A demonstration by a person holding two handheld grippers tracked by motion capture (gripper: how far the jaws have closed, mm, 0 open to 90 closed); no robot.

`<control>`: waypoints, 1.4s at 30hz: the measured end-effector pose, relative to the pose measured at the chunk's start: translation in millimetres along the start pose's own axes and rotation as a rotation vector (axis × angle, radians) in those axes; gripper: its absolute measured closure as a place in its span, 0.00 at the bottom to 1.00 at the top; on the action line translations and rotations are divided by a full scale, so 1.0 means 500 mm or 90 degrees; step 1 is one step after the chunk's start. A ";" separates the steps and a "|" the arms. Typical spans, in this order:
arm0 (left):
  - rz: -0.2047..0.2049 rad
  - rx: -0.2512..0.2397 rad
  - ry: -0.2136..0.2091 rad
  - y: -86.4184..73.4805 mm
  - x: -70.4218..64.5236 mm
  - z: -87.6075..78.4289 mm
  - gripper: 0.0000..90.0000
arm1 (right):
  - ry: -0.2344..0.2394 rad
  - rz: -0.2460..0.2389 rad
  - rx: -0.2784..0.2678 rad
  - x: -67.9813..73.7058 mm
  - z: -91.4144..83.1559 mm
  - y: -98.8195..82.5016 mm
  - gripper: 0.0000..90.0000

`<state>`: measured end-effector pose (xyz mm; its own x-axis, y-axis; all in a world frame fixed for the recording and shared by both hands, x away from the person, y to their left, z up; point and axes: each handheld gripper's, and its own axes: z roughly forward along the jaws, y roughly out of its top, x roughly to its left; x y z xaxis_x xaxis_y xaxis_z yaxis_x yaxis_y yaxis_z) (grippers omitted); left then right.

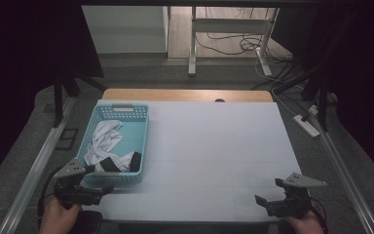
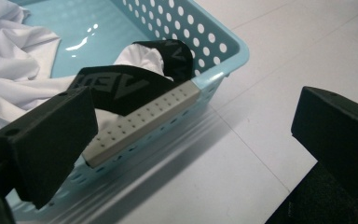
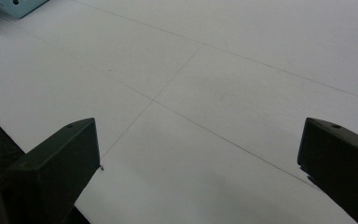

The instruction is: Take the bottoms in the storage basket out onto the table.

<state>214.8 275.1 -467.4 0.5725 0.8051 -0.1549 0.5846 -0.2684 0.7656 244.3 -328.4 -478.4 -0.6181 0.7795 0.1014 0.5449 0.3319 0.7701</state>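
Note:
A light-blue perforated basket point(image 1: 143, 127) stands on the left of the white table point(image 1: 214, 146). Crumpled white cloth point(image 1: 103, 139) lies inside it, with a black lettered band point(image 1: 135, 161) at its near end. In the left gripper view the cloth point(image 2: 9, 60) and the band point(image 2: 121, 84) lie just behind the basket's near wall point(image 2: 214, 46). My left gripper point(image 1: 100, 179) point(image 2: 233, 116) is open by the basket's near corner, holding nothing. My right gripper point(image 1: 269, 191) point(image 3: 200, 135) is open over bare table at the near right.
A wooden strip point(image 1: 185, 94) borders the table's far edge. Metal rails point(image 1: 34, 170) run along both sides. Desk legs and cables point(image 1: 233, 44) stand on the floor beyond. A corner of the basket point(image 3: 18, 5) shows far off in the right gripper view.

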 end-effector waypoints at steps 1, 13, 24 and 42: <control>0.001 0.000 0.004 0.005 0.004 0.001 0.00 | 0.000 0.000 0.001 0.000 0.000 0.000 0.00; -0.005 0.012 0.015 0.024 0.016 0.012 0.00 | 0.000 -0.002 0.003 0.000 0.002 0.000 0.00; -0.013 0.021 0.020 0.043 0.028 0.025 0.00 | 0.001 -0.005 0.008 0.002 0.003 0.001 0.00; -0.006 0.061 0.012 0.076 0.057 0.069 0.00 | 0.002 -0.014 0.015 0.004 0.005 0.002 0.00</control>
<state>273.3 269.5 -464.5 0.5560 0.8177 -0.1489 0.6425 -0.3092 0.7012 245.0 -325.2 -479.3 -0.6322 0.7699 0.0869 0.5446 0.3618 0.7567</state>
